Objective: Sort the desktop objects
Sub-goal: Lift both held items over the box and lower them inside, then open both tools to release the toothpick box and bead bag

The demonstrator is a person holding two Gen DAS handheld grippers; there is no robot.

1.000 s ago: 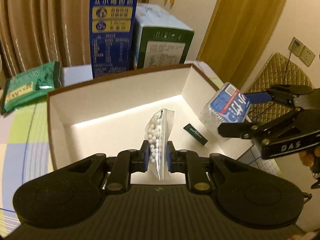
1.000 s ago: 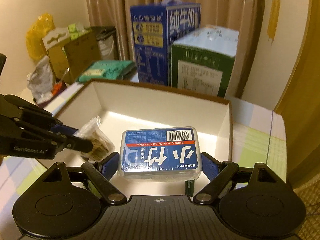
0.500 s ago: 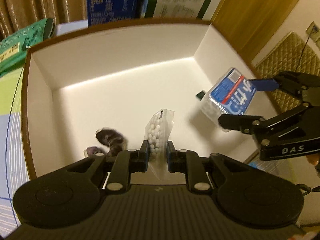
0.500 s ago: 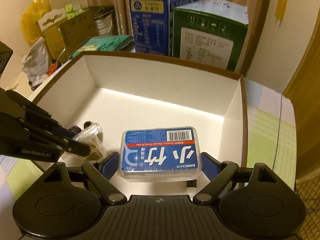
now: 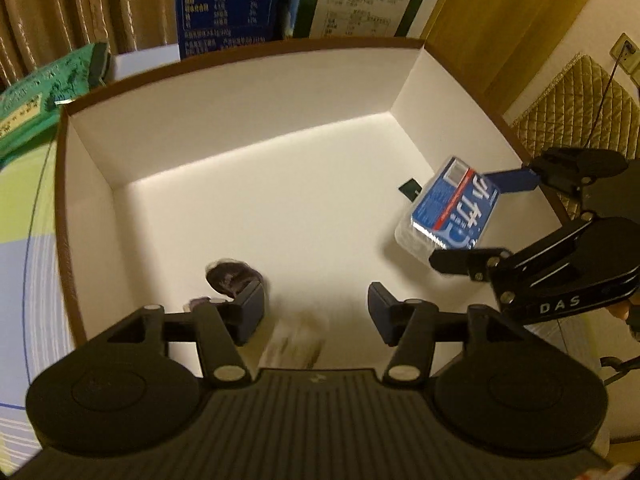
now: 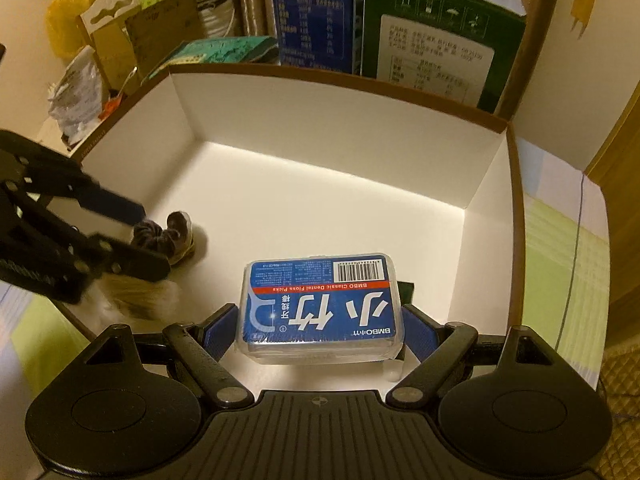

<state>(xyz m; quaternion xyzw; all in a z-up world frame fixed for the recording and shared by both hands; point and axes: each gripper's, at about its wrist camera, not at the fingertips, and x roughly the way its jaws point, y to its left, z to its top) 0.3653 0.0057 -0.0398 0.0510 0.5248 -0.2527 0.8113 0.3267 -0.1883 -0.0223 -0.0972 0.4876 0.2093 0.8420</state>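
The left gripper (image 5: 316, 312) is now gaping, its bead bag (image 5: 294, 346) dropping blurred into the box (image 5: 240, 80); the right gripper (image 6: 320, 330) is still clamping the floss case (image 6: 320, 304) over the box, which is sitting on a checked counter (image 6: 560, 240) before curtains (image 5: 80, 0).

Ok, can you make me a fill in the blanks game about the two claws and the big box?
1. The right claw is shut on a blue box of dental ____ picks.
2. The left claw is ____, with nothing between its fingers.
3. A blurred little bag is just below the left claw, over the ____ floor of the big box.
4. The rim of the big box is ____.

Missing words: floss; open; white; brown
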